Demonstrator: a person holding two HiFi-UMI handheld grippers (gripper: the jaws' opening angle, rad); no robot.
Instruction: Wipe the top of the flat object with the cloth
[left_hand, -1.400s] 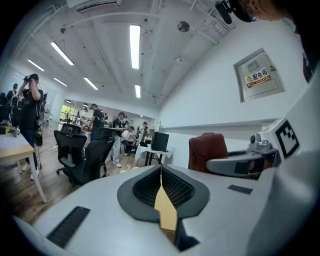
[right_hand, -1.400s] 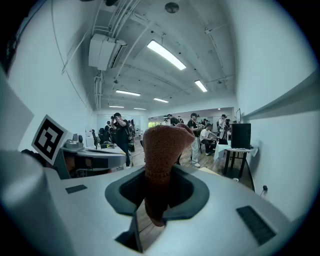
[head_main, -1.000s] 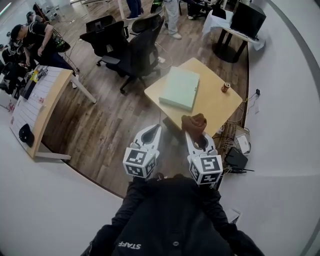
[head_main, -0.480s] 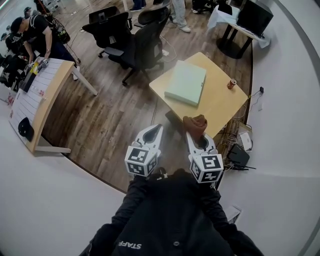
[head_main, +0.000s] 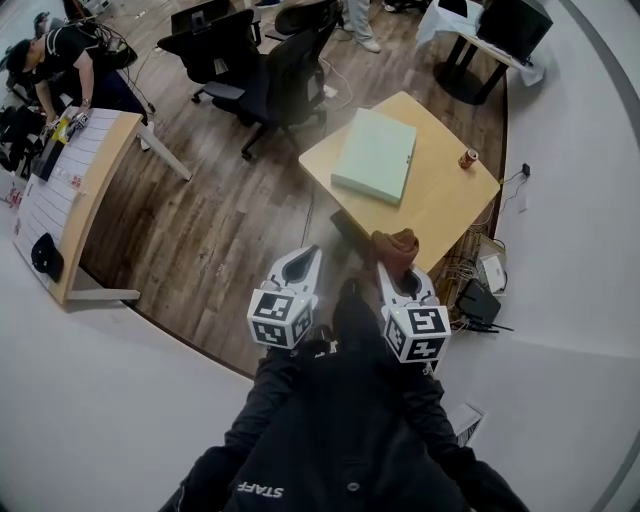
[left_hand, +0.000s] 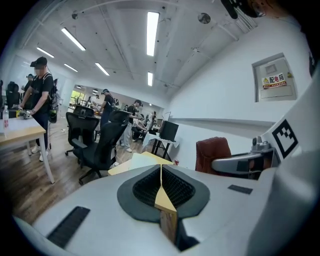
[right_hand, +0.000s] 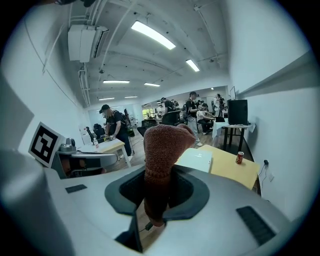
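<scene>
While the person in the dark jacket (head_main: 340, 430) stands a little back from the small yellow table (head_main: 450, 200), both grippers are held out side by side over the wooden floor (head_main: 220, 240). The left gripper (head_main: 304, 258) has its two jaws pressed tight together, and nothing is between them. The right gripper (head_main: 396, 272) has its jaws closed on a brown knitted cloth (head_main: 398, 246). In the right gripper view the cloth (right_hand: 162, 145) stands up out of the jaws like a soft lump, and its lower end hangs down below them. The flat thing to be wiped is a pale green box (head_main: 375, 155). It lies flat on the table, on the half near the black office chairs (head_main: 270, 85), with one long side close to that table edge. The cloth is not touching the box. From the head view the cloth shows at the near corner of the table, and the box lies farther along, with bare table top between them. In the right gripper view the box (right_hand: 196, 160) shows just to the right of the cloth, beyond the jaws. A small red can (head_main: 467, 158) stands upright near the table's right corner, close to the white wall (head_main: 570, 200), apart from the box. Off to the left, another person (head_main: 60, 65) bends over a long desk (head_main: 80, 200).
</scene>
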